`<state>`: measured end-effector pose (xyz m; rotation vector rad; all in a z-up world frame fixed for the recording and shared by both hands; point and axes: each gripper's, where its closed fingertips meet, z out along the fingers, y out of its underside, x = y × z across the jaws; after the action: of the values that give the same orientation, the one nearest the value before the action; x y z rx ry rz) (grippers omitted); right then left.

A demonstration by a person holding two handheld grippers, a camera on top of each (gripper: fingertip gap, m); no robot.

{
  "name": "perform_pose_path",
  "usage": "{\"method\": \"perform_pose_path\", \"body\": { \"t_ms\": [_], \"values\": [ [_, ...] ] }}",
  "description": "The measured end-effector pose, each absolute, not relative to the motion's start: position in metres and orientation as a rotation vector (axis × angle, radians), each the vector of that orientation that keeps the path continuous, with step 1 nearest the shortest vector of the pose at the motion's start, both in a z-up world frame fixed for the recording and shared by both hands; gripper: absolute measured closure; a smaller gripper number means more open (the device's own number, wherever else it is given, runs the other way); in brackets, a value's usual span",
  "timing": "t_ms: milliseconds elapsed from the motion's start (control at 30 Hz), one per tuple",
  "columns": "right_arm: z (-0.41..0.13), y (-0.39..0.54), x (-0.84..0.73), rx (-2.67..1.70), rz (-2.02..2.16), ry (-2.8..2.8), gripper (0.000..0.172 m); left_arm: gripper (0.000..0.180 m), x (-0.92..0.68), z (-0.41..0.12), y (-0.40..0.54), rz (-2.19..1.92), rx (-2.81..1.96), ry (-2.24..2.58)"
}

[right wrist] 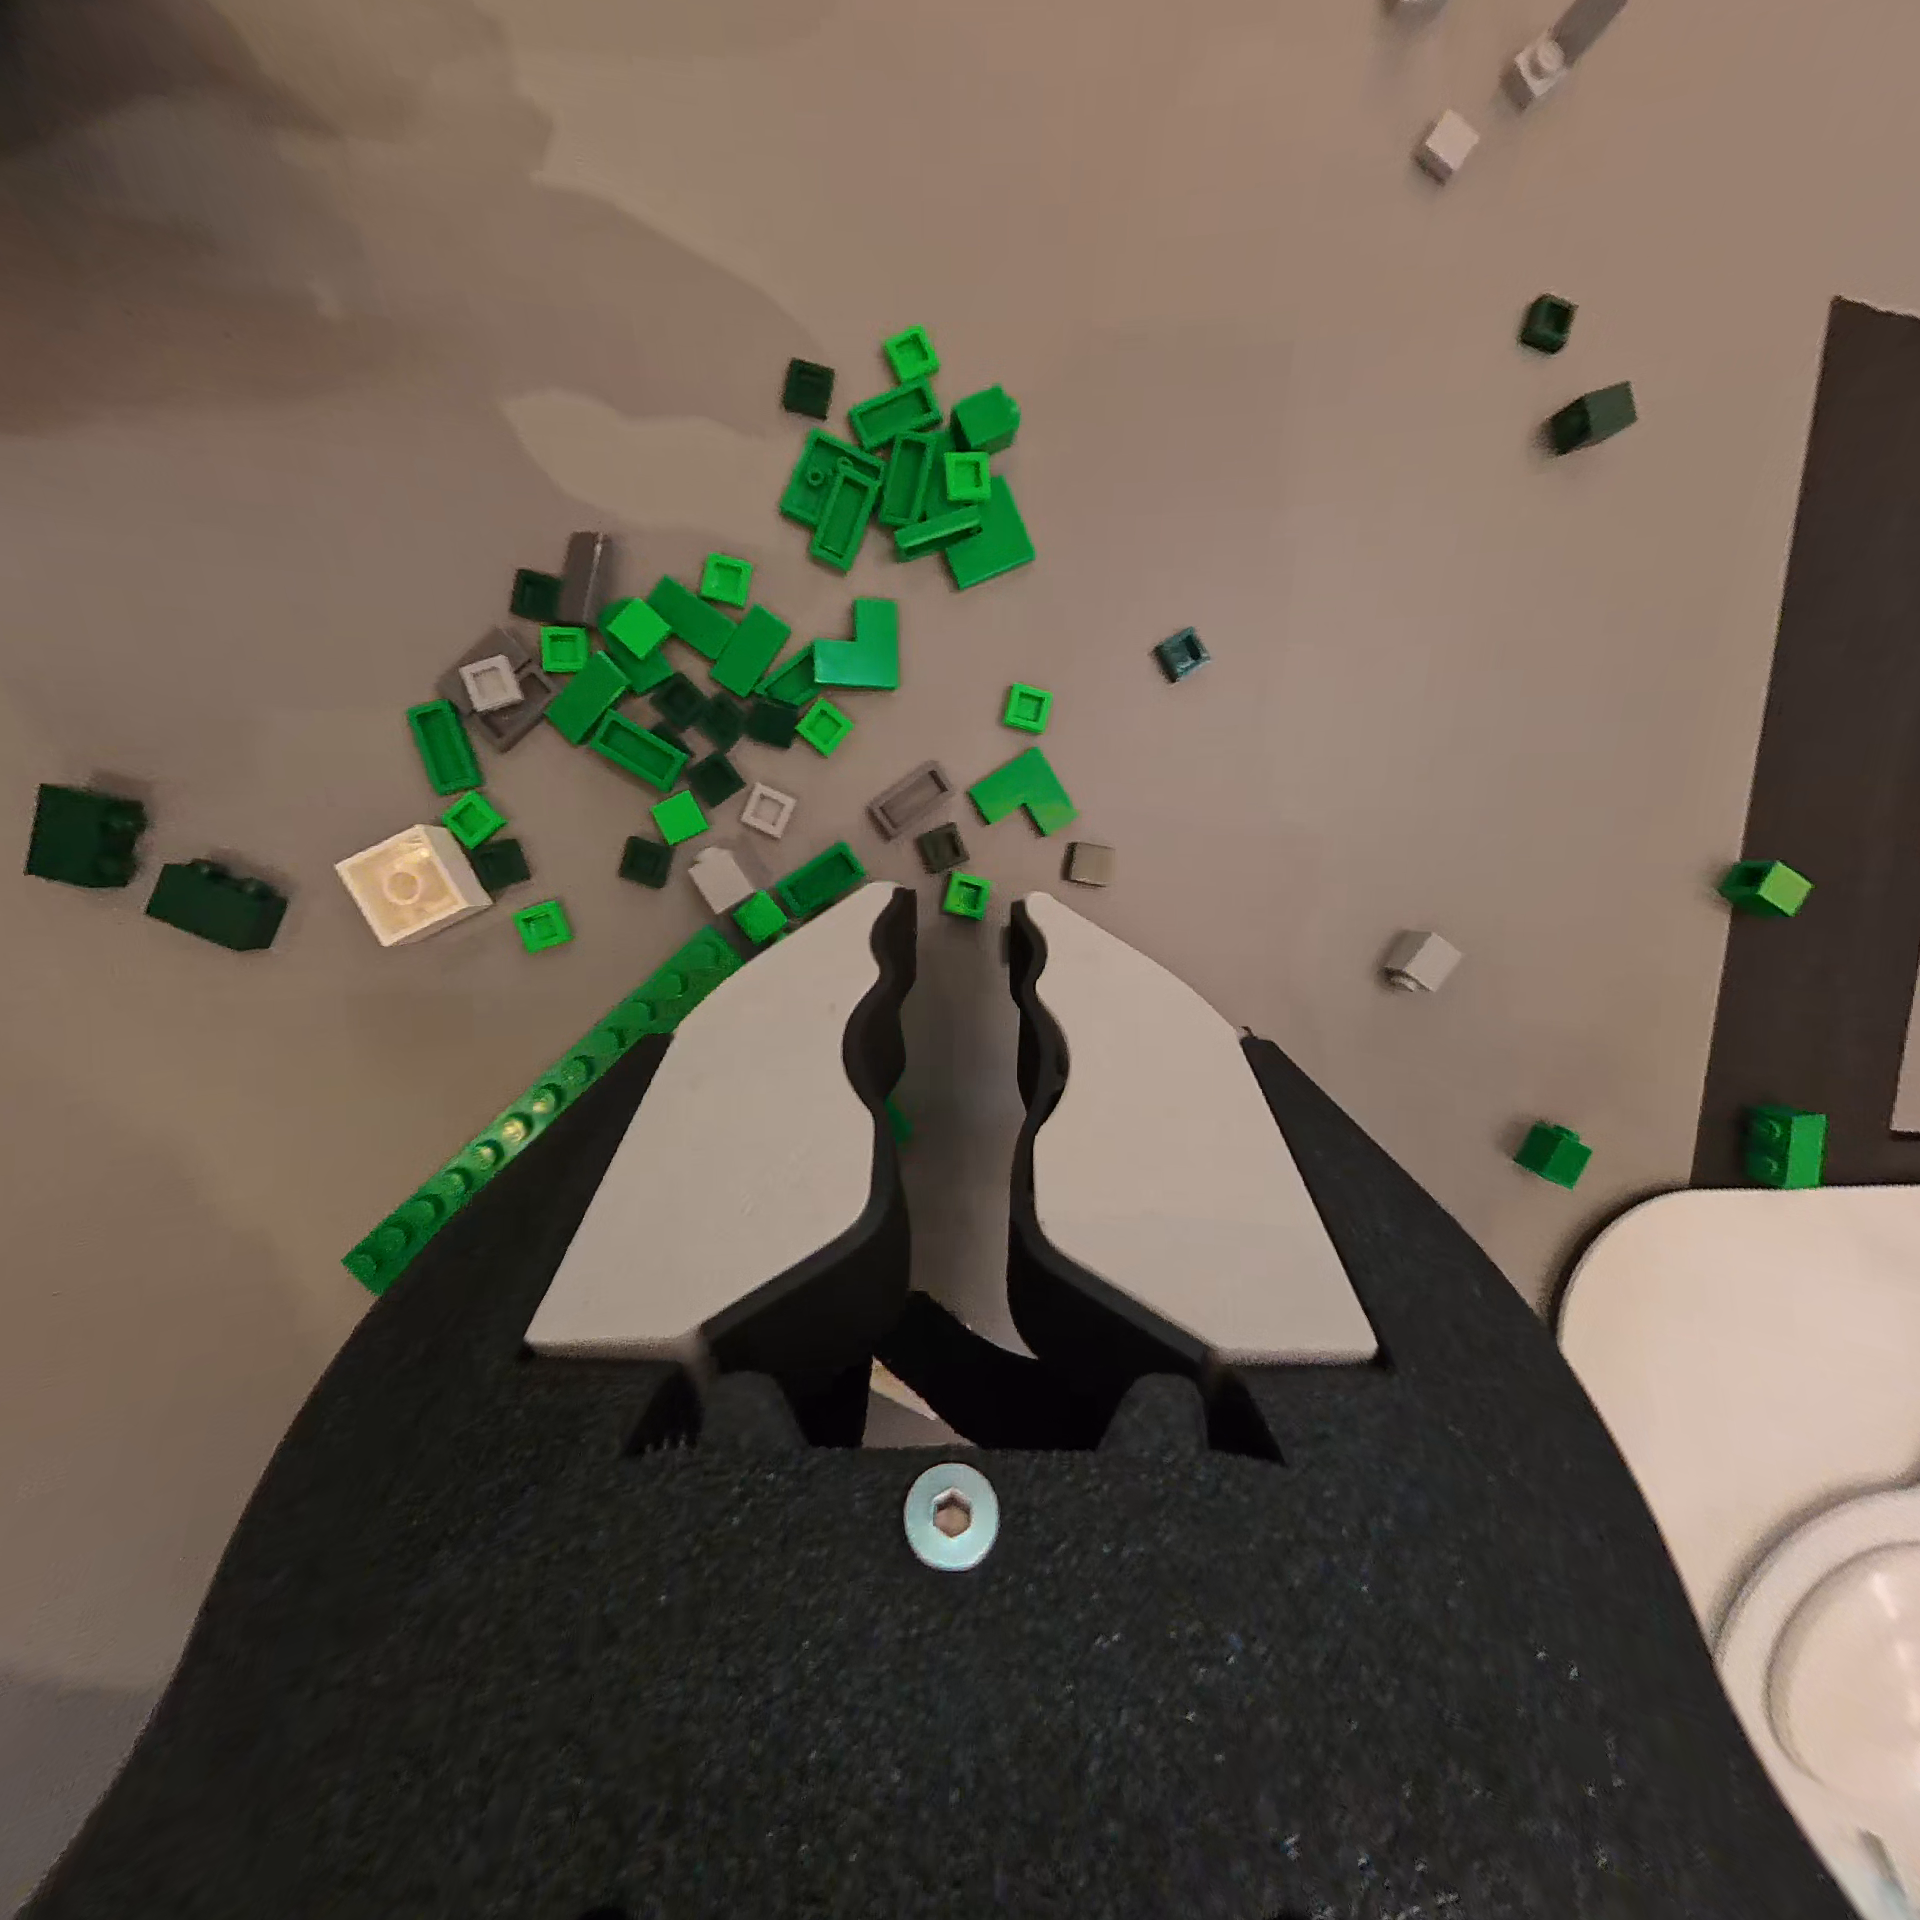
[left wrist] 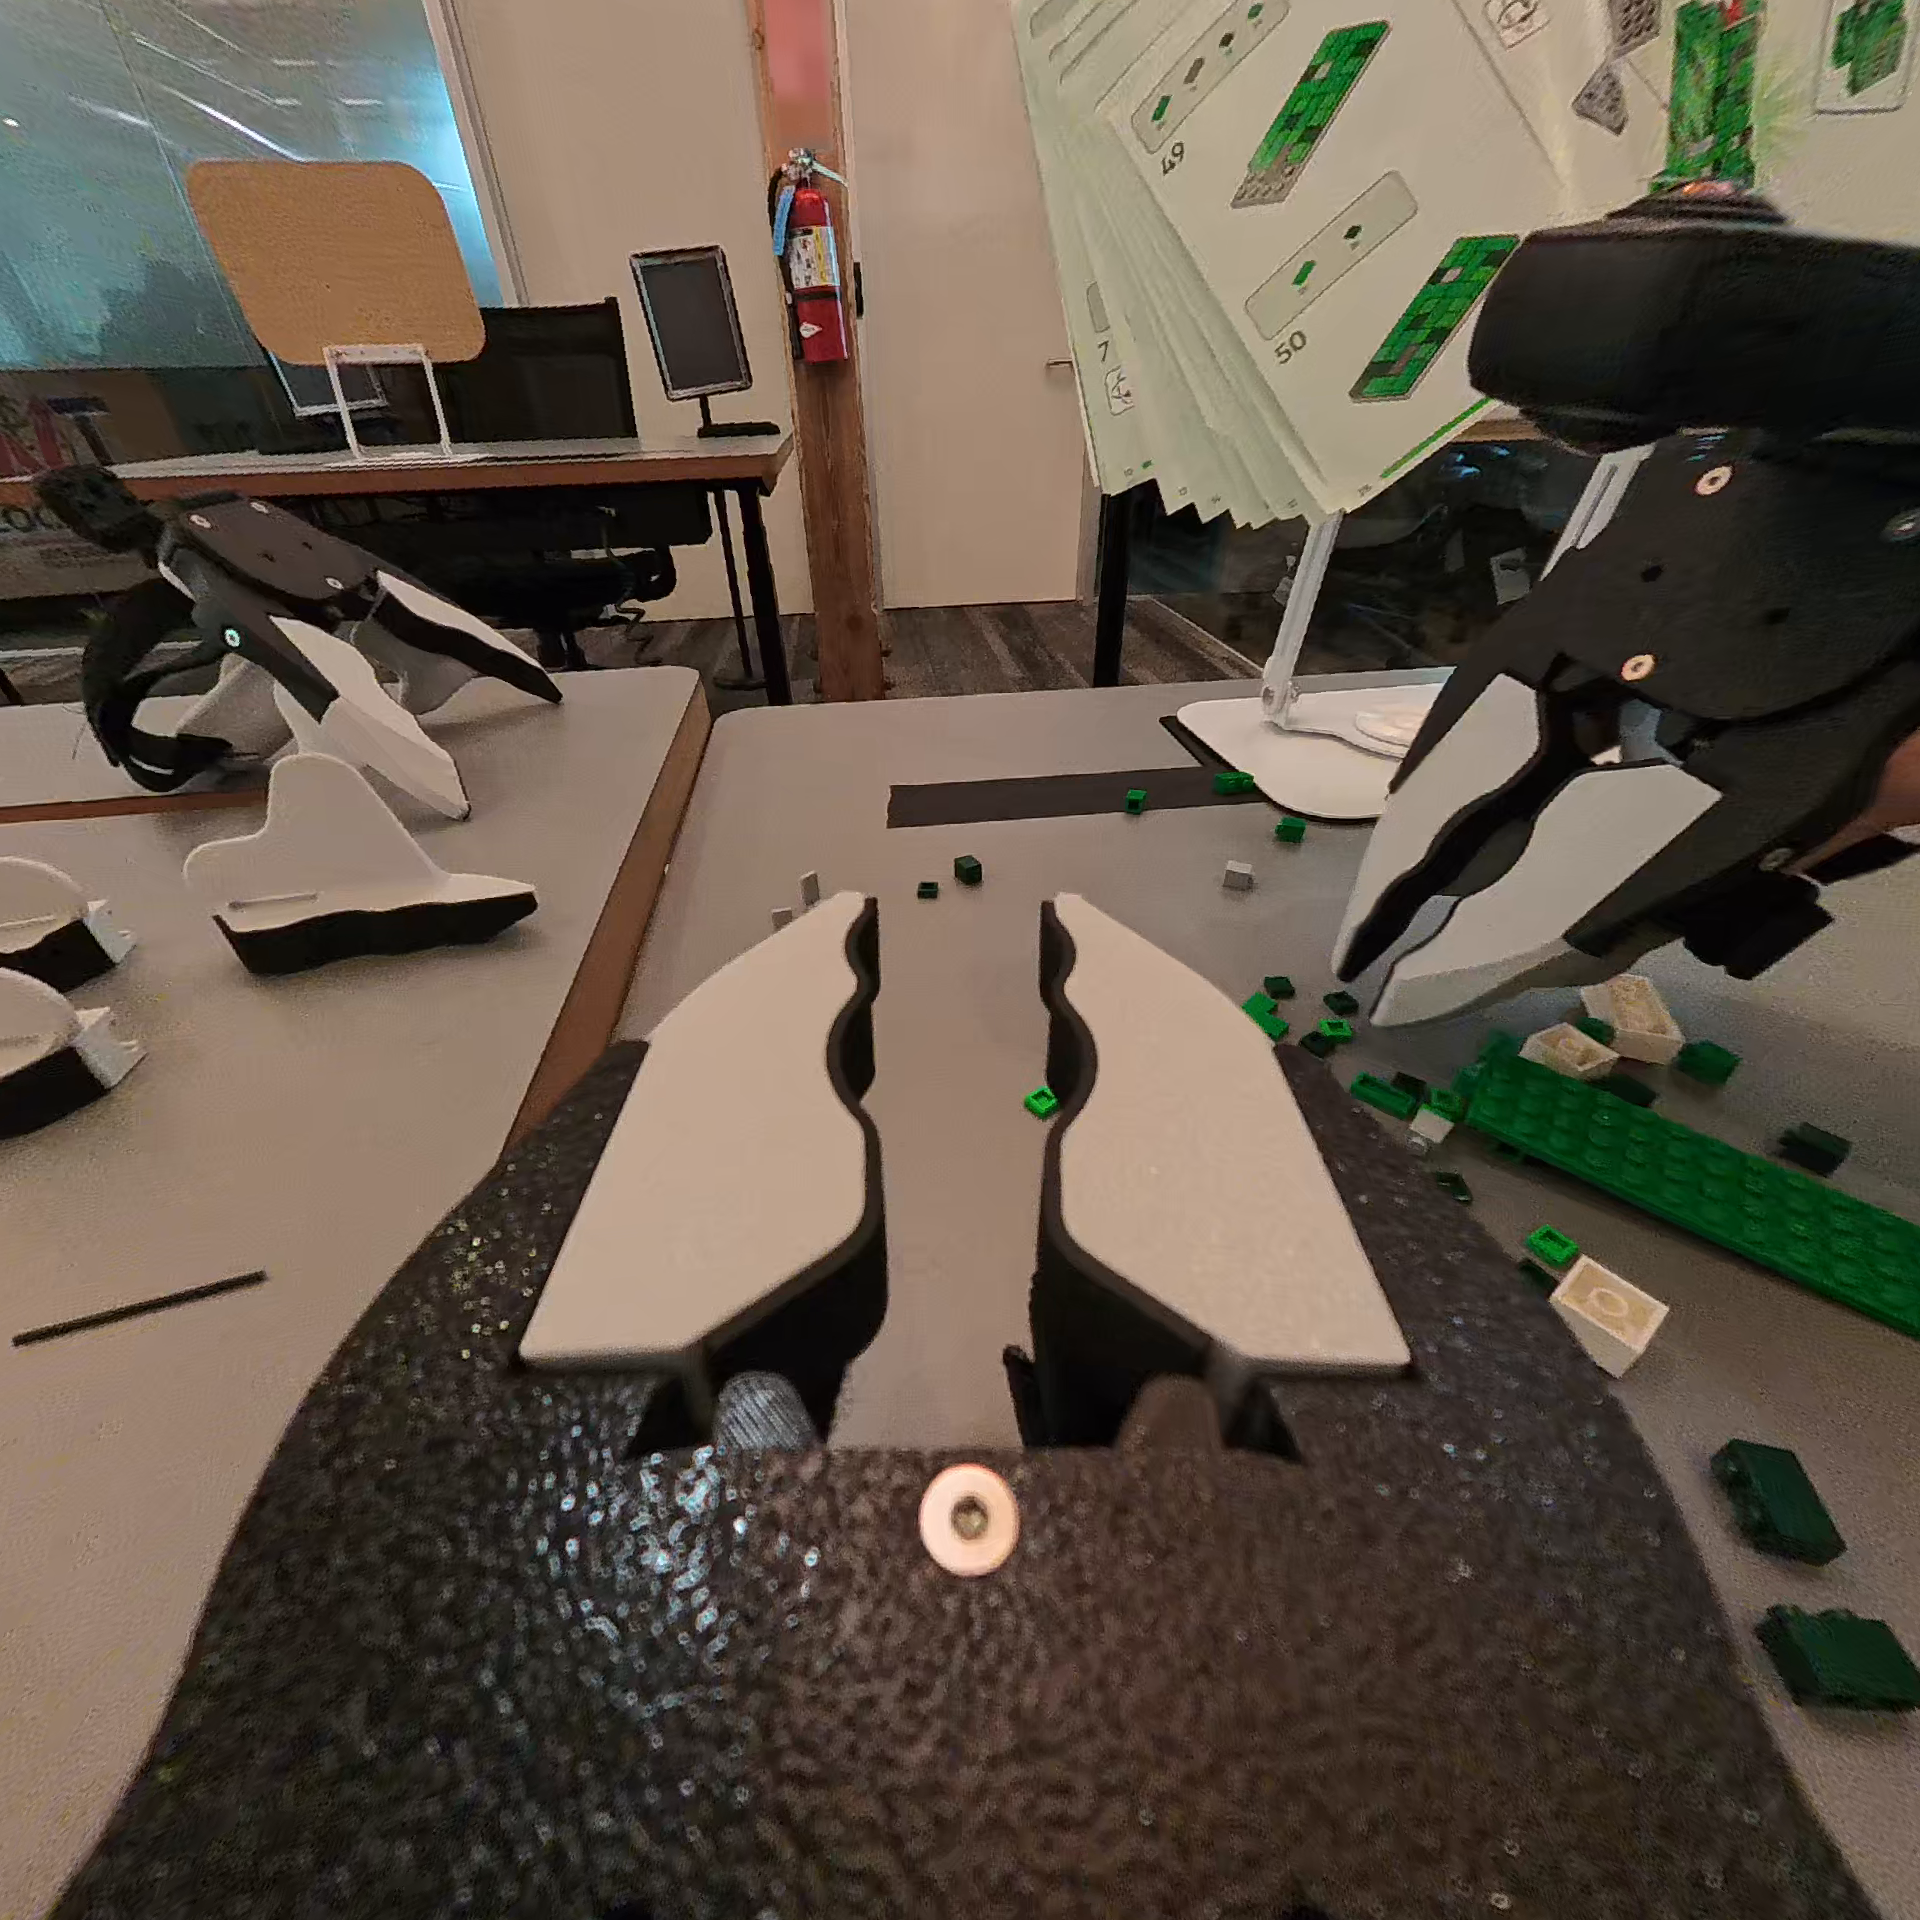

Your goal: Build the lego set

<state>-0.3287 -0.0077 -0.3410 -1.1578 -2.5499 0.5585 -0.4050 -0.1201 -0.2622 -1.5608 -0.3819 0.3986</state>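
The grey table [left wrist: 790, 790] took up most of both views, with a second table [left wrist: 312, 1143] butted against it on the left, carrying a spare gripper [left wrist: 312, 634] propped on a stand and several loose finger parts [left wrist: 353, 894]. At the far right an instruction booklet [left wrist: 1268, 260] hung open on a white stand [left wrist: 1299, 748], whose base sat partly over a strip of black tape [left wrist: 1039, 800].

Next in size was the long green studded plate [left wrist: 1683, 1174], lying flat on the table near the right gripper [right wrist: 961, 909] and partly hidden under that gripper's left finger [right wrist: 748, 1091] in its own view. A cream square brick [right wrist: 410, 883] and two dark green bricks [right wrist: 156, 873] lay to the left of the plate's end.

The left gripper [left wrist: 958, 909] hovered over bare table with its fingers parted and nothing between the tips; a tiny bright green piece [left wrist: 1040, 1101] lay on the table against the inner edge of its right finger (whether it touched, I could not tell).

The right gripper pointed down at a scatter of small green and grey tiles [right wrist: 707, 665]. Its fingers stood narrowly apart, pinching nothing. The nearest piece was a small bright green square tile [right wrist: 967, 894], lying just beyond the gap between the tips, with a dark tile [right wrist: 941, 847], a grey tile [right wrist: 1088, 862] and an L-shaped green tile [right wrist: 1023, 795] close around it.
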Motion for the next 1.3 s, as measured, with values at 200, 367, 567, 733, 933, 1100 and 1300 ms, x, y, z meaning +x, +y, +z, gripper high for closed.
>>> {"method": "perform_pose_path", "body": {
  "t_ms": [200,367,567,733,933,1100,1300],
  "values": [
    [-0.345,-0.008,-0.329,-1.187,0.589,-2.564,0.156,0.152,-0.405,-0.262,-0.120,0.378,-1.555,-0.391],
    [-0.355,-0.010,-0.331,-1.158,0.535,-2.602,0.162,0.152,-0.405,-0.262,-0.119,0.362,-1.555,-0.391],
    [-0.343,-0.018,-0.324,-1.025,0.651,-2.561,0.165,0.153,-0.398,-0.248,-0.122,0.304,-1.461,-0.358],
    [-0.317,-0.020,-0.307,-0.966,0.811,-2.438,0.165,0.150,-0.380,-0.241,-0.114,0.292,-1.447,-0.244],
    [-0.261,-0.055,-0.276,-1.114,1.440,-2.225,0.165,0.142,-0.315,-0.232,-0.091,0.312,-1.459,0.131],
    [-0.216,-0.076,-0.245,-1.249,1.992,-1.943,0.165,0.146,-0.249,-0.233,-0.070,0.501,-1.435,0.458],
    [-0.213,-0.079,-0.223,-1.336,2.183,-1.842,0.165,0.164,-0.224,-0.222,-0.066,0.562,-1.364,0.440]
  ]
}}
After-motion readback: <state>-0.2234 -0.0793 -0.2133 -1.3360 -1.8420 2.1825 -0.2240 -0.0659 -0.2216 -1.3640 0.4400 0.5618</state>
